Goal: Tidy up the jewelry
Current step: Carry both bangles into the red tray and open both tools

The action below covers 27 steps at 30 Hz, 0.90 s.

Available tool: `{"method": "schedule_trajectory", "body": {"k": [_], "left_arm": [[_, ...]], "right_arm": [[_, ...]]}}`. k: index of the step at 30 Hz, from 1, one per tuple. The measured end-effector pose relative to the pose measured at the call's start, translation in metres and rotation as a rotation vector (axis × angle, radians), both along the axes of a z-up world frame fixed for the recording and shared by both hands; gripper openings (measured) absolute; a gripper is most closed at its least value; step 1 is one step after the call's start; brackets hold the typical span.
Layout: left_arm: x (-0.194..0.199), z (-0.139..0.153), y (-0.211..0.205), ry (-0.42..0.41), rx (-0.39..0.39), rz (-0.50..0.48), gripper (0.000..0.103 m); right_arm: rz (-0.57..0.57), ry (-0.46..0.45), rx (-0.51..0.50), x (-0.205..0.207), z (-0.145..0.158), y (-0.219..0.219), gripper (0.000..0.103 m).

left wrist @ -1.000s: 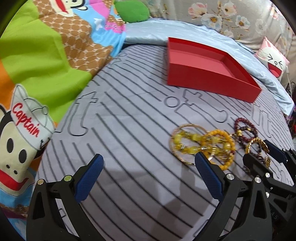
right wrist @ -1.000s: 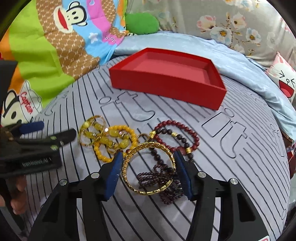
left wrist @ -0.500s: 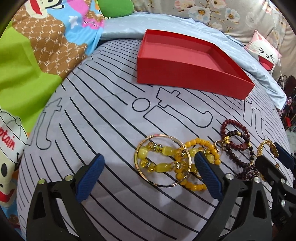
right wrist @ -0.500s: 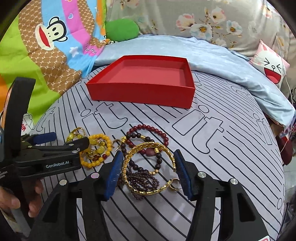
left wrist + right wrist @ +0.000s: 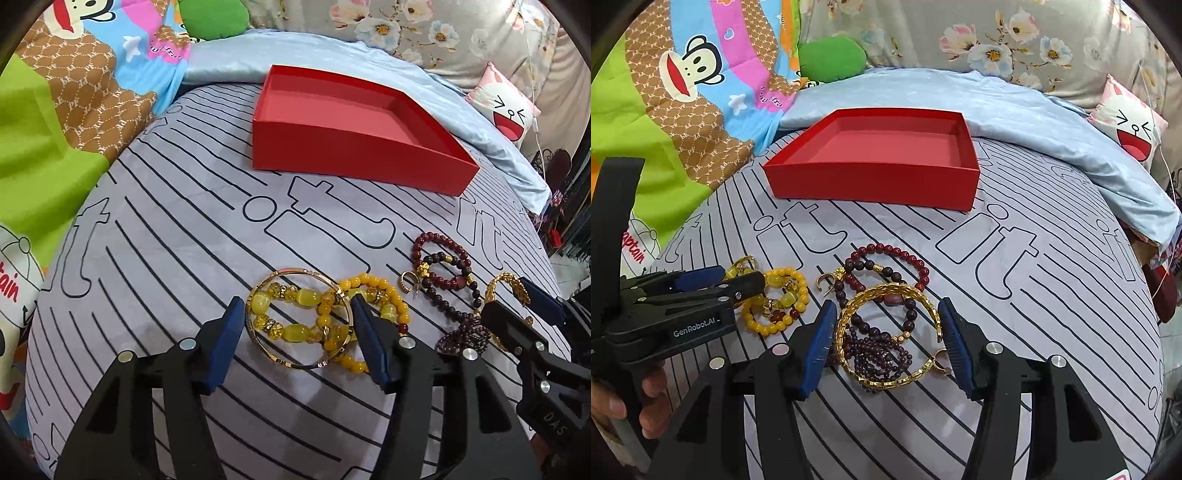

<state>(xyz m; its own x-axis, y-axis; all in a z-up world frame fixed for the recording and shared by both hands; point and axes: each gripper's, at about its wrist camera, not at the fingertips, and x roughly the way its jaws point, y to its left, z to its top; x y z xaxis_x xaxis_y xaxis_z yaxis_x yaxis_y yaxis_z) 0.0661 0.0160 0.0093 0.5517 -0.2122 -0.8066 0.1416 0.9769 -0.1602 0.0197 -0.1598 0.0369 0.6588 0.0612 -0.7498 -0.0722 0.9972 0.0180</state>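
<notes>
Jewelry: heaped on the striped sheet (image 5: 1052, 295), near side of the red box (image 5: 871, 181); none inside yet.
Left gripper (image 5: 297, 332): partly open, straddling the gold hoop (image 5: 299, 317) and yellow beads (image 5: 373, 295), gripping nothing.
Right gripper (image 5: 886, 338): partly open around the gold bangle (image 5: 886, 295), pads just beside its rim, no hold yet.
Closing well: squeeze each ring alone; dark beads (image 5: 882, 350) under the bangle likely to snag and drag along.
Room: bare sheet between pile and box; lift over the low front wall.

Cartoon pillow (image 5: 508, 107) cropped by frame edge
</notes>
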Motion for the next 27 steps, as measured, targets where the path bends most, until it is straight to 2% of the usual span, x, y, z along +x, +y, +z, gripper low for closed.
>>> {"method": "schedule_trajectory", "body": {"k": [8, 15, 21, 27], "left_arm": [[-0.005, 0.033, 0.001, -0.051, 0.007, -0.001, 0.056], [0.017, 0.079, -0.013, -0.137, 0.024, -0.034, 0.056], [0.081, 0.11, -0.025, -0.196, 0.037, -0.064, 0.056], [0.153, 0.114, -0.036, -0.212, 0.069, -0.08, 0.056]], "right_arm": [[-0.01, -0.024, 0.019, 0.001, 0.018, -0.002, 0.055], [-0.008, -0.091, 0.024, 0.027, 0.06, -0.012, 0.055], [-0.011, -0.108, 0.055, 0.091, 0.09, -0.025, 0.055], [-0.013, -0.083, 0.066, 0.18, 0.097, -0.032, 0.055]]}}
